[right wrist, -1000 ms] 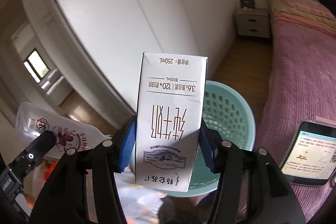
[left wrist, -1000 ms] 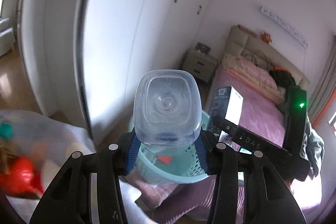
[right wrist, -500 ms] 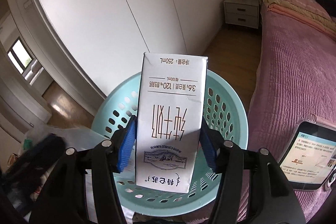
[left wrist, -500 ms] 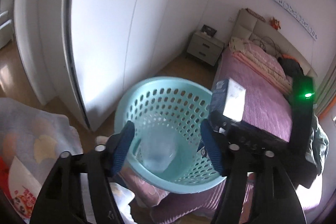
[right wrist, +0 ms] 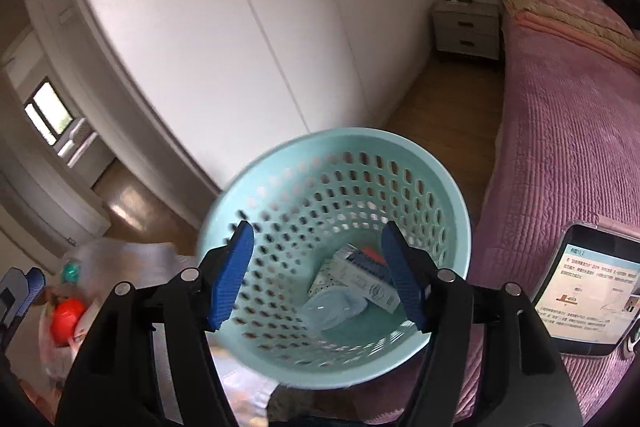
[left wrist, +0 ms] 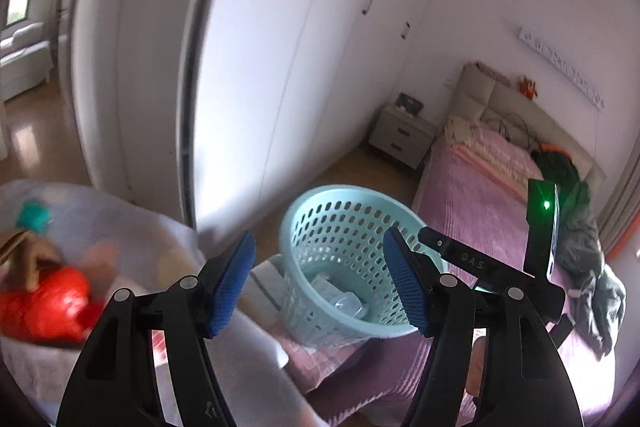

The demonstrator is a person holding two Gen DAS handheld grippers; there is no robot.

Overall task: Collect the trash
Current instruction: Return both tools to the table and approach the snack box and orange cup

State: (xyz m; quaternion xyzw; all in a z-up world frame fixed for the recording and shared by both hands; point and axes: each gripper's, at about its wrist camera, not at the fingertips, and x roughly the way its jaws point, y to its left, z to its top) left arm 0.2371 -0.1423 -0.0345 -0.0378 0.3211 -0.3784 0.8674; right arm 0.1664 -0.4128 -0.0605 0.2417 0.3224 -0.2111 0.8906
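A light teal perforated basket (right wrist: 280, 171) sits on the pink bed's near corner; it also shows in the left wrist view (left wrist: 320, 203). Inside it lie a clear plastic bottle (right wrist: 334, 311) and a white milk carton (right wrist: 360, 281); the bottle shows in the left wrist view (left wrist: 344, 303) too. My right gripper (right wrist: 318, 281) is open and empty above the basket. My left gripper (left wrist: 320, 283) is open and empty, above and left of the basket. The right gripper's body (left wrist: 492, 267) reaches in from the right in the left wrist view.
A translucent bag with red and teal items (left wrist: 44, 299) lies at lower left, also in the right wrist view (right wrist: 66, 311). A lit tablet (right wrist: 588, 291) lies on the pink bed (right wrist: 560, 131). White wardrobe doors (left wrist: 280, 67) and a nightstand (right wrist: 466, 31) stand behind.
My left gripper let the bottle fall into the basket and drew back left. My right gripper opened and the milk carton dropped into the basket.
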